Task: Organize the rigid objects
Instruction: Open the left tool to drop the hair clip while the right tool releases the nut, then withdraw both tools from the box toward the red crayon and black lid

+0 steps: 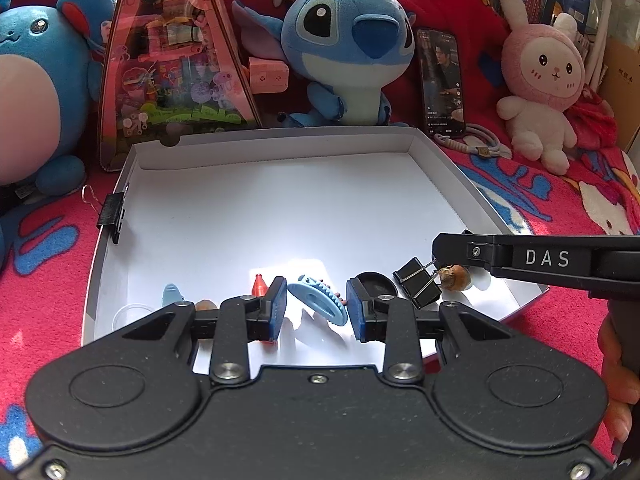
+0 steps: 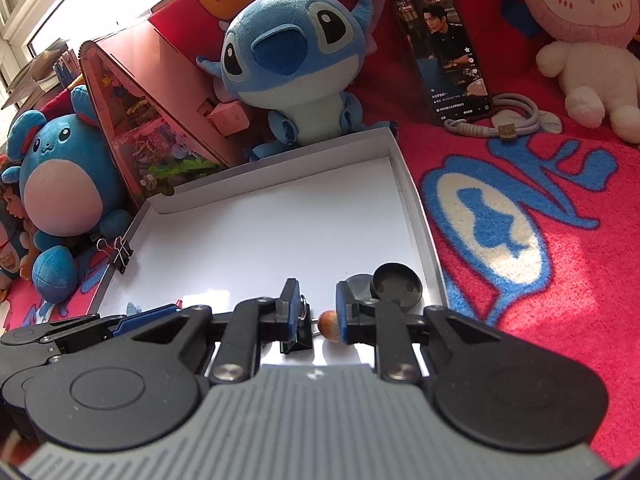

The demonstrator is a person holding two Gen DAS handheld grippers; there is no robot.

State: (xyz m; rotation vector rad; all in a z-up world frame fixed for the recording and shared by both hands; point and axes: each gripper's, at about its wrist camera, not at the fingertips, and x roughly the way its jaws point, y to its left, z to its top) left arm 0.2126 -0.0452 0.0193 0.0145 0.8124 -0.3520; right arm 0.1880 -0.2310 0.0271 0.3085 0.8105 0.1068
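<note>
A white shallow box (image 1: 280, 184) holds small items along its near edge. In the left wrist view my left gripper (image 1: 316, 308) is open, its blue pads either side of a blue hair claw clip (image 1: 320, 300). A red cone (image 1: 259, 285), a small blue shark piece (image 1: 171, 294), a black round lid (image 1: 376, 282), a black binder clip (image 1: 416, 284) and a brown acorn (image 1: 454, 277) lie nearby. In the right wrist view my right gripper (image 2: 318, 316) is open around the binder clip (image 2: 298, 338) and the acorn (image 2: 330, 324); the lid (image 2: 396, 286) sits just right.
Another binder clip (image 1: 112, 216) is clamped on the box's left wall. Behind the box stand a Stitch plush (image 1: 344, 52), a pink triangular toy case (image 1: 172, 64), a phone (image 1: 440, 80), a pink rabbit plush (image 1: 540, 80) and a blue round plush (image 1: 36, 92), all on a red blanket.
</note>
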